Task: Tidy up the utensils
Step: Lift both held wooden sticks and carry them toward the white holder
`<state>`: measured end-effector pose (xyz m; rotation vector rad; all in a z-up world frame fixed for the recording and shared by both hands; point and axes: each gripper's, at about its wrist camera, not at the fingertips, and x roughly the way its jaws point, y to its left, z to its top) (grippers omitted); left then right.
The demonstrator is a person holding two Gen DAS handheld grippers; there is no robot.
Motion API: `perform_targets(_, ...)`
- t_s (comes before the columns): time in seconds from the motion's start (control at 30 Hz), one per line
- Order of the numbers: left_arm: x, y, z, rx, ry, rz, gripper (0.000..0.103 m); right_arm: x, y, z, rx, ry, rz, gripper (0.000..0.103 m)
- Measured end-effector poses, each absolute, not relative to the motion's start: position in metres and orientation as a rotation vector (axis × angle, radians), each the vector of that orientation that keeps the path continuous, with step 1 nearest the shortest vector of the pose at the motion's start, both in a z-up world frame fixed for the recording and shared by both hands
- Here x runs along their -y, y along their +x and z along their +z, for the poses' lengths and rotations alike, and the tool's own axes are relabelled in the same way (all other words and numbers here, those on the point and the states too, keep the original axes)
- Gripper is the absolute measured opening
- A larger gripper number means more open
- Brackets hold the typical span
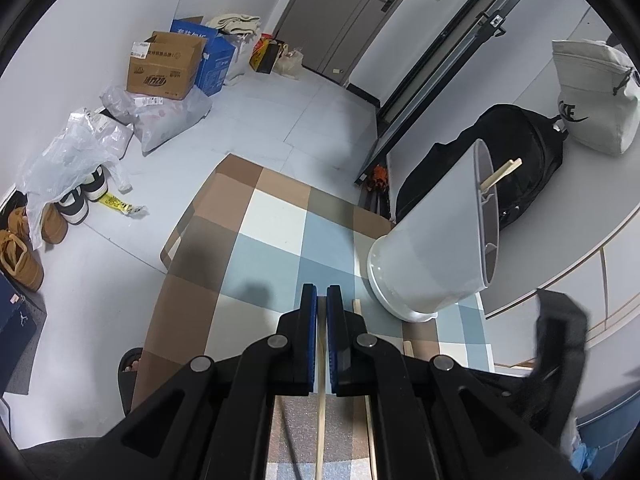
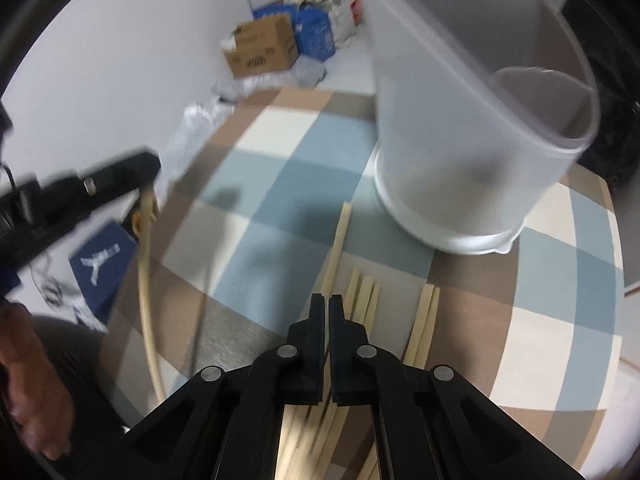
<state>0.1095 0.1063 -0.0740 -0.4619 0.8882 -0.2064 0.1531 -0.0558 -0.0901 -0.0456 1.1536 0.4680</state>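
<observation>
Your left gripper (image 1: pixel 321 300) clamped on one chopstick (image 1: pixel 320 408), mid-carry above bench (image 1: pixel 276 220). Next: tip it into white holder (image 1: pixel 436 240) (one stick inside already). Right gripper (image 2: pixel 328 308) closed, apparently empty, over loose chopsticks (image 2: pixel 362 300); open before grabbing.

Even indoor light, fisheye-warped edges, right view motion-blurred

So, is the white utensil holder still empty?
No, a wooden chopstick already pokes out of the white utensil holder on the checked tablecloth.
</observation>
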Motion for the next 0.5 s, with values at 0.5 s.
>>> perform_targets(0.5,-0.089,0.097,-0.048,-0.823,-0.378,-0.229,0.001,0.104,0.145,-0.041,-1.027,0.201,0.524,0.003)
